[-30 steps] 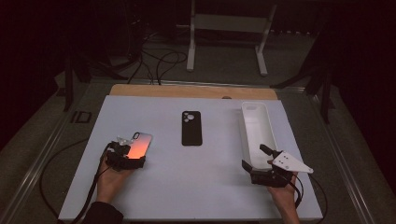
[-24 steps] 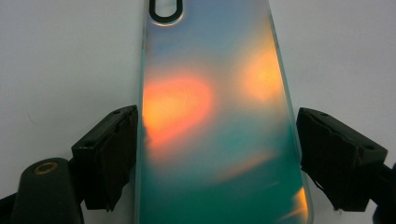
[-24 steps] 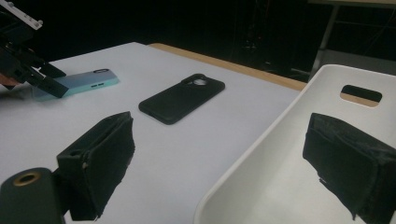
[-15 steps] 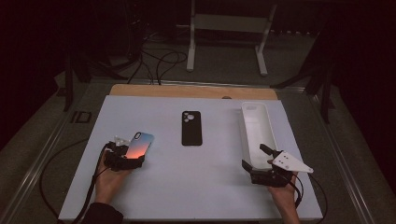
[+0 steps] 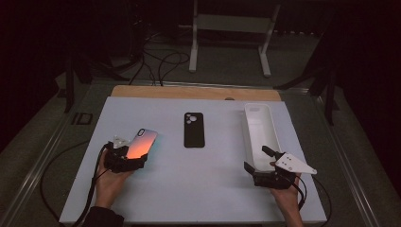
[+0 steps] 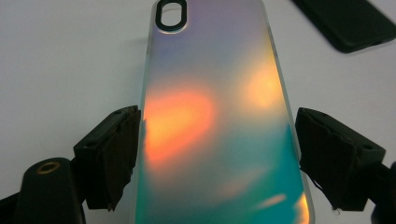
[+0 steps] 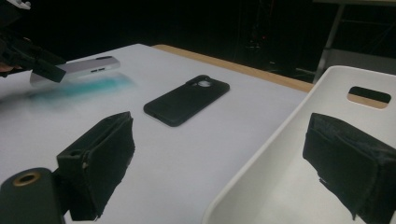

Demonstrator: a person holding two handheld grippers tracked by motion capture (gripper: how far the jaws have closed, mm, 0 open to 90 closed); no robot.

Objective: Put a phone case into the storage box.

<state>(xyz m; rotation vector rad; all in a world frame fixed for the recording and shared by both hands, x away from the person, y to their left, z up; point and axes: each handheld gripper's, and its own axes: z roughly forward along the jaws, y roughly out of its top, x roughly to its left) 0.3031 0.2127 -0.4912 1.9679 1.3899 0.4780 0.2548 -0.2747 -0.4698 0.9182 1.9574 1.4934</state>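
Left gripper jaws straddle iridescent phone case, long axis pointing away; probably gripping. Right gripper wide open.

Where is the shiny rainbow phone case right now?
In the high view, the shiny iridescent phone case is at the table's left side, between the jaws of the left gripper, left of the black phone case lying mid-table.

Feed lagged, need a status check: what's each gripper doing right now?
Left gripper: fingers around the iridescent phone case, lifted; contact unclear.
Right gripper: open, straddling the white tray wall.
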